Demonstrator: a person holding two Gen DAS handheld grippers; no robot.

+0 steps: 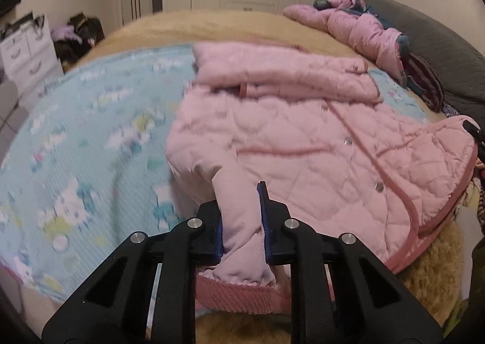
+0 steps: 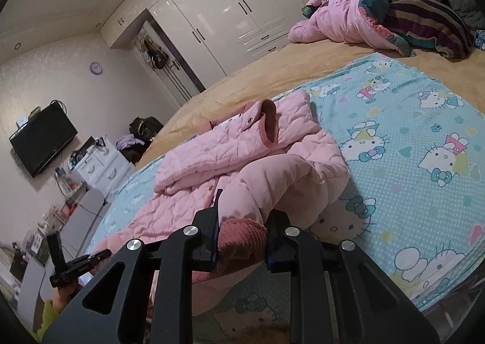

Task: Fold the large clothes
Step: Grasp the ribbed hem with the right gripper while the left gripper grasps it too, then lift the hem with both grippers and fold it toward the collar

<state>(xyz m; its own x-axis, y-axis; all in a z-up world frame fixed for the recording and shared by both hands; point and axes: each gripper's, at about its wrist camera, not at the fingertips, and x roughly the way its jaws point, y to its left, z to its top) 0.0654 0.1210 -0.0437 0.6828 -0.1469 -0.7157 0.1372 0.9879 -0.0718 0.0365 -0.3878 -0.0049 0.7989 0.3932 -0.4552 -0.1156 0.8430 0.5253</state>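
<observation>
Pink quilted jacket (image 1: pixel 303 144) lay spread on the blue cartoon-print sheet (image 1: pixel 75 131), over a tan bed cover (image 1: pixel 188 25). L gripper (image 1: pixel 242 222) was pinching 1 sleeve just above its ribbed cuff (image 1: pixel 239 295). R gripper (image 2: pixel 242 238) was clamped on the other sleeve's cuff (image 2: pixel 239 232), lifted off the sheet. 2nd pink coat (image 2: pixel 333 22) lay bunched well apart, near the headboard.

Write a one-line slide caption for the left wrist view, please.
Left gripper shut on a sleeve of the pink quilted jacket lying on the cartoon-print blanket.
</observation>
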